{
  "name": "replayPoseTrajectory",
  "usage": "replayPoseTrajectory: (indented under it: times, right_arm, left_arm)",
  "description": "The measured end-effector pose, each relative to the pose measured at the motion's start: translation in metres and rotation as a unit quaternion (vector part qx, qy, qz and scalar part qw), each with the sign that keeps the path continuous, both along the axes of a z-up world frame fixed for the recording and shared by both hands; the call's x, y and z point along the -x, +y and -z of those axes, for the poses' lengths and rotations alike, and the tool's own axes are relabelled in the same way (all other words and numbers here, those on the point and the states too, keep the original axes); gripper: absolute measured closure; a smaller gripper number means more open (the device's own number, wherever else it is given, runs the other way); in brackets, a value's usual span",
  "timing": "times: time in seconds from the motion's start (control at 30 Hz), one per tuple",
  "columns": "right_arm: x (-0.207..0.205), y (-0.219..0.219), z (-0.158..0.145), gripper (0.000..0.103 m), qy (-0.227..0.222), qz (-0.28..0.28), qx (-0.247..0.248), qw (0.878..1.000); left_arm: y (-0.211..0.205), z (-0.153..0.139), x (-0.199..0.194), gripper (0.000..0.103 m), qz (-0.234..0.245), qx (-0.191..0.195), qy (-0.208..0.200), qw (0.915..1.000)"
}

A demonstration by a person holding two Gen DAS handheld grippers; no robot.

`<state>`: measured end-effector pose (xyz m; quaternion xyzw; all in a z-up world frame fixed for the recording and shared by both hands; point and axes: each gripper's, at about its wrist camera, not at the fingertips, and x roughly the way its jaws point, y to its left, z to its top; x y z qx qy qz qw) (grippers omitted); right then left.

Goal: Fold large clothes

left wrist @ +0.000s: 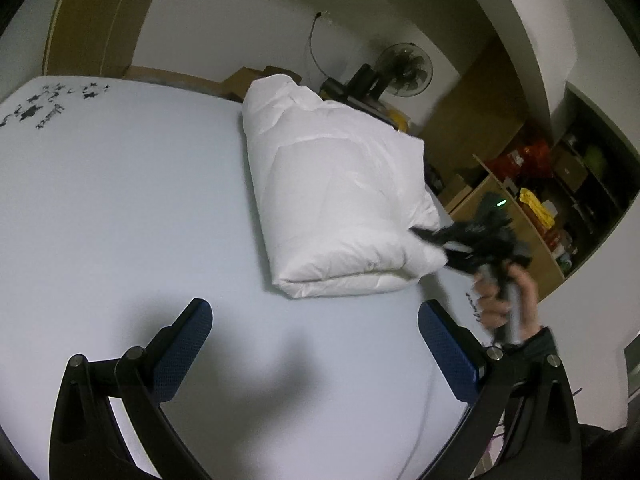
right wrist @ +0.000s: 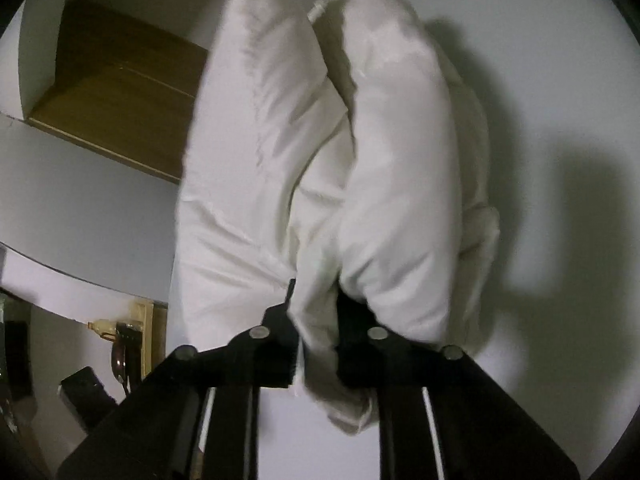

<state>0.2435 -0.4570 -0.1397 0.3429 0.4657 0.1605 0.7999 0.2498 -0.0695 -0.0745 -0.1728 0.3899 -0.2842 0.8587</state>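
Left view: folded white jacket [left wrist: 340, 196] laid on bed [left wrist: 120, 200], left gripper [left wrist: 314, 344] spread, empty | right view: right gripper [right wrist: 316, 320] clamped on jacket corner | bed print seen, unreadable

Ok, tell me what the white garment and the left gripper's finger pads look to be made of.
White padded jacket: seemingly a thin, smooth synthetic shell over puffy filling, perhaps down; it shows a slight sheen, quilted seams and thick soft folds. The right gripper is clamped on its edge.

Left gripper pads: blue with a fine dotted texture, likely rubber or textured plastic, on matte black arms.
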Motion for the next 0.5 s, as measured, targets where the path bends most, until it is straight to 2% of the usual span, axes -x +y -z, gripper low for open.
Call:
replayPoseTrajectory:
  times: [0.03, 0.07, 0.13, 0.2, 0.27, 0.33, 0.4, 0.5]
  right_arm:
    - [0.005, -0.002, -0.014, 0.066, -0.01, 0.011, 0.014, 1.0]
    - [0.008, -0.002, -0.029, 0.048, -0.021, 0.028, 0.031, 0.999]
    - [0.017, 0.008, -0.073, 0.036, -0.058, 0.089, 0.106, 0.989]
    - [0.01, 0.032, -0.12, 0.036, -0.109, 0.106, 0.173, 0.973]
    - [-0.007, 0.059, -0.152, 0.034, -0.146, 0.113, 0.218, 0.958]
    - [-0.037, 0.081, -0.166, 0.033, -0.16, 0.123, 0.265, 0.943]
    - [-0.075, 0.1, -0.161, 0.033, -0.159, 0.105, 0.293, 0.937]
    - [-0.116, 0.115, -0.122, 0.033, -0.129, 0.071, 0.338, 0.929]
  left_arm:
    - [0.0, 0.001, -0.001, 0.0, -0.001, -0.002, 0.002, 1.0]
    - [0.001, 0.003, -0.002, 0.0, -0.005, -0.004, 0.004, 1.0]
    - [0.003, 0.006, -0.007, 0.0, -0.014, -0.002, 0.012, 0.9998]
    - [0.001, 0.004, -0.016, 0.0, -0.025, -0.004, 0.02, 0.9995]
    - [-0.002, -0.006, -0.029, 0.0, -0.042, -0.013, 0.021, 0.9988]
    - [-0.007, -0.028, -0.048, 0.0, -0.071, -0.036, -0.002, 0.9968]
    - [-0.017, -0.055, -0.088, 0.0, -0.105, -0.077, -0.035, 0.9908]
    - [-0.037, -0.079, -0.154, 0.0, -0.161, -0.107, -0.046, 0.98]
